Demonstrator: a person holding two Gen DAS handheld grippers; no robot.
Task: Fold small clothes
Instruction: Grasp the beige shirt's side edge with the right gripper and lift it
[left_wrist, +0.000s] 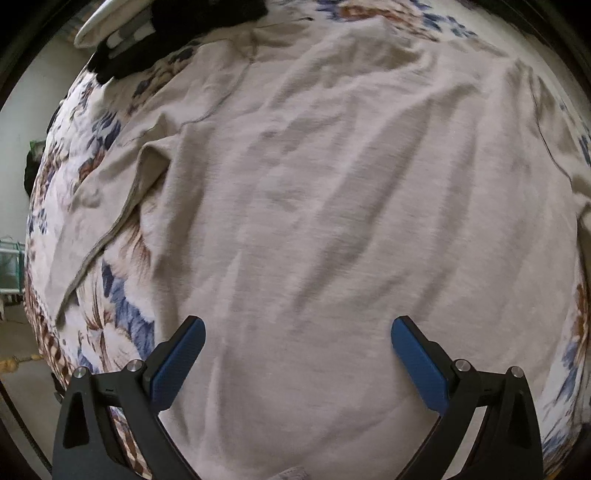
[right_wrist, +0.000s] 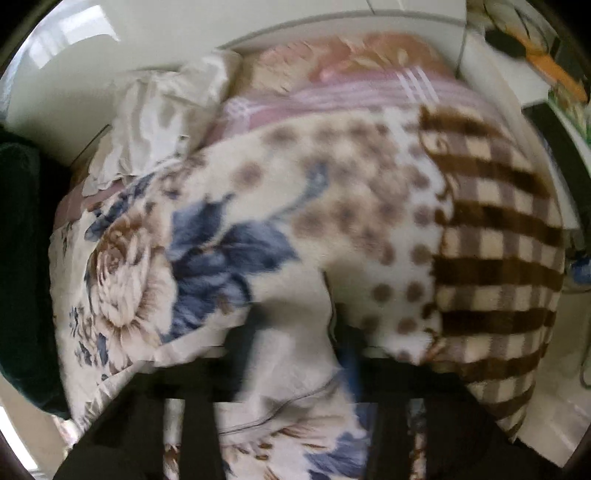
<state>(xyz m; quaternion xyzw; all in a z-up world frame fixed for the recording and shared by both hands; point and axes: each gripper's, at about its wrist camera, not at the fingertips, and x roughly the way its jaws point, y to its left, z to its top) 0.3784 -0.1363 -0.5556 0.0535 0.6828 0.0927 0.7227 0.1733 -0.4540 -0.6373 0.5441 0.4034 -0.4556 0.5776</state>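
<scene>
A pale beige shirt (left_wrist: 314, 192) lies spread flat and wrinkled on a floral blanket (left_wrist: 122, 314); one sleeve (left_wrist: 110, 206) lies out to the left. My left gripper (left_wrist: 297, 328) hovers over the shirt's near part, open and empty, its blue pads (left_wrist: 177, 362) wide apart. In the blurred right wrist view, my right gripper (right_wrist: 295, 332) has its dark fingers (right_wrist: 251, 332) close on either side of a strip of pale cloth (right_wrist: 295, 350). The blur hides whether the pads press on it.
Dark clothing (left_wrist: 177, 33) lies at the blanket's far left. The right wrist view shows the floral blanket (right_wrist: 155, 258) with a brown checked border (right_wrist: 498, 266), a pink striped cover (right_wrist: 351, 96), a pale pillow (right_wrist: 166, 110) and white furniture (right_wrist: 491, 74) behind.
</scene>
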